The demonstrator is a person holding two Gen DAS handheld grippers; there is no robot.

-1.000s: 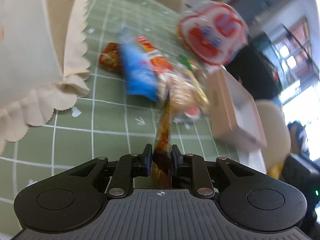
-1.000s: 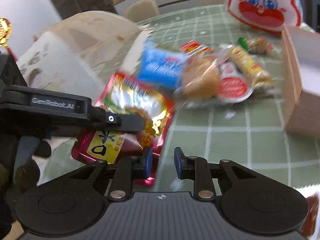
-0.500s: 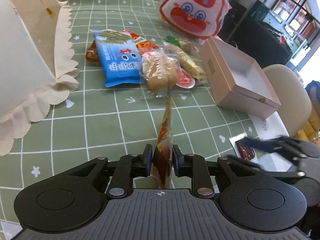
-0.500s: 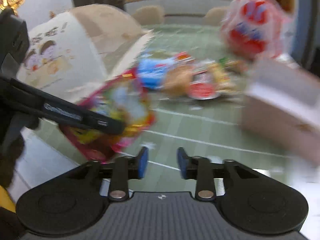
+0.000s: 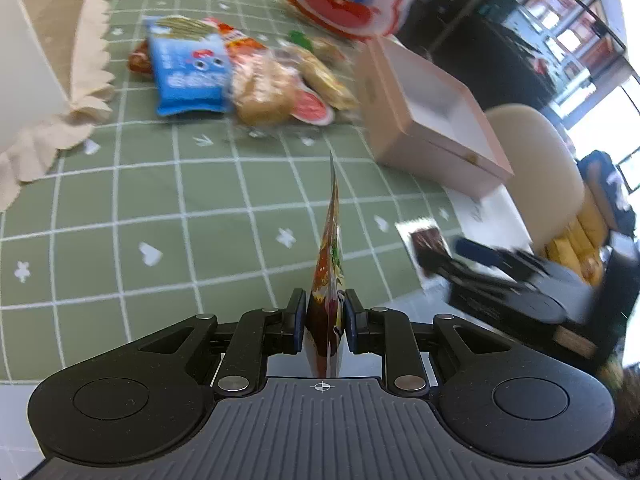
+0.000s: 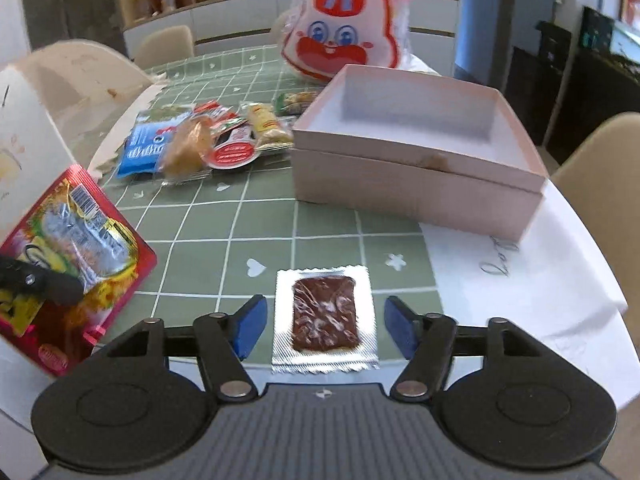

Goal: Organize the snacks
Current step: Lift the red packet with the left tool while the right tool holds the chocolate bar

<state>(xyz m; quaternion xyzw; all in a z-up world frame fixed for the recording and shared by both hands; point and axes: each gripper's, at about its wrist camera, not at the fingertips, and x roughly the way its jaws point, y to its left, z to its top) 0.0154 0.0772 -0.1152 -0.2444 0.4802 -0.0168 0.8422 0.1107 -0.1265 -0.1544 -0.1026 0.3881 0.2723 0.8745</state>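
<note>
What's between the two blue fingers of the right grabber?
A silver foil packet with something brown inside lies flat on the green checked tablecloth, between the closing right gripper's fingers but not yet touched. The right wrist view shows it.

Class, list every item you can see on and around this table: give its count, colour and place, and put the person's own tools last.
Shallow pink cardboard box: 1, open, table's right.
Silver foil packet: 1, brown contents, flat between right claw's pads.
Red crinkly snack bag: 1, held by left claw.
Blue wrapper: 1, in far pile.
Wrapped bun: 1, tan, same pile.
Rabbit-face bag: 1, white and red, behind box.
Green checked tablecloth: 1.
Left claw: gripping bag.
Right claw: closing, pads apart.
</note>
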